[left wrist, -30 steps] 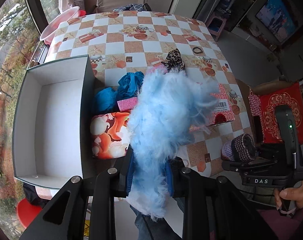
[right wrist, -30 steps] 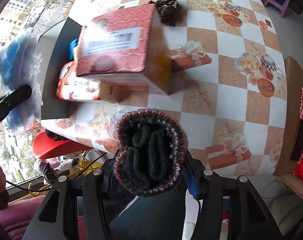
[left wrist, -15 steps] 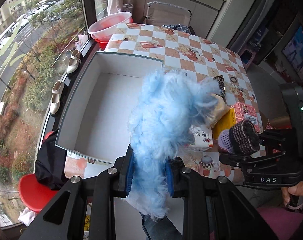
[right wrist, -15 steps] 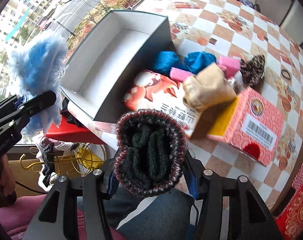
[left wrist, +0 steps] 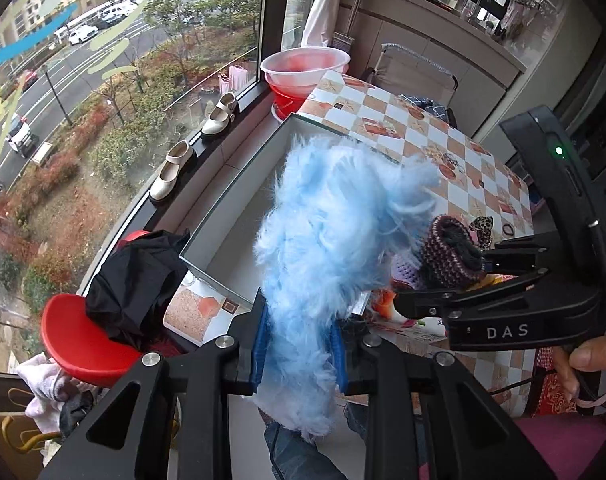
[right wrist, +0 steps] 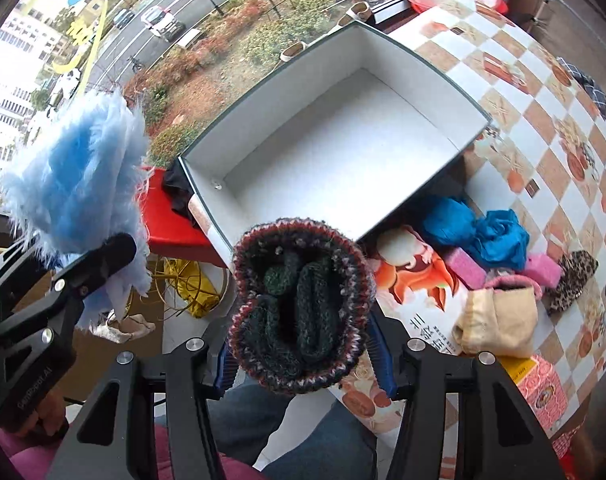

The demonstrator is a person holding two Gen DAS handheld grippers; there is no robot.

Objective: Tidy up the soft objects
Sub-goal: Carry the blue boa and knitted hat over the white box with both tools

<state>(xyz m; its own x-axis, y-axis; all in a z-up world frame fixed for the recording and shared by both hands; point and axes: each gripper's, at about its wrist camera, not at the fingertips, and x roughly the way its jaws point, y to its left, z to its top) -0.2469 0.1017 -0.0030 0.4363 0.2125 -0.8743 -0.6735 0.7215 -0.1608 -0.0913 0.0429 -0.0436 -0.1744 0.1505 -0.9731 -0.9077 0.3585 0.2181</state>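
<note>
Fluffy pale-blue fur fills the left gripper point(left wrist: 301, 354): its jaws are pinched narrow on the blue fluffy piece point(left wrist: 335, 240), which stands up out of the pads and spills over both sides. The right gripper point(right wrist: 303, 356) has its jaws part way closed on a dark knitted roll point(right wrist: 299, 312), a rolled-up woollen thing with a red-flecked rim, sitting squarely between the pads.

Ahead of both sets of jaws lies the white box point(right wrist: 459, 80), open-topped and bare inside, standing on the checked tablecloth point(right wrist: 543, 92). From the right wrist view the box floor is just beyond the knitted roll; from the left wrist view the fur hides most of the box, with only its near wall showing to the left of the jaws.

I'd say the step in hand is carrying these 2 soft pieces over the box to drop them in. To do it well, each gripper should get past the near wall before letting go, as the fur is wide and could snag on the rim. Setting the 2 pieces in separate corners would keep room for the blue cloths point(right wrist: 479, 232), pink pieces point(right wrist: 463, 270) and beige pouch point(right wrist: 495, 320) waiting to the right of the right jaws. The grippers are close together, so releasing 1 at a time looks safer.
</note>
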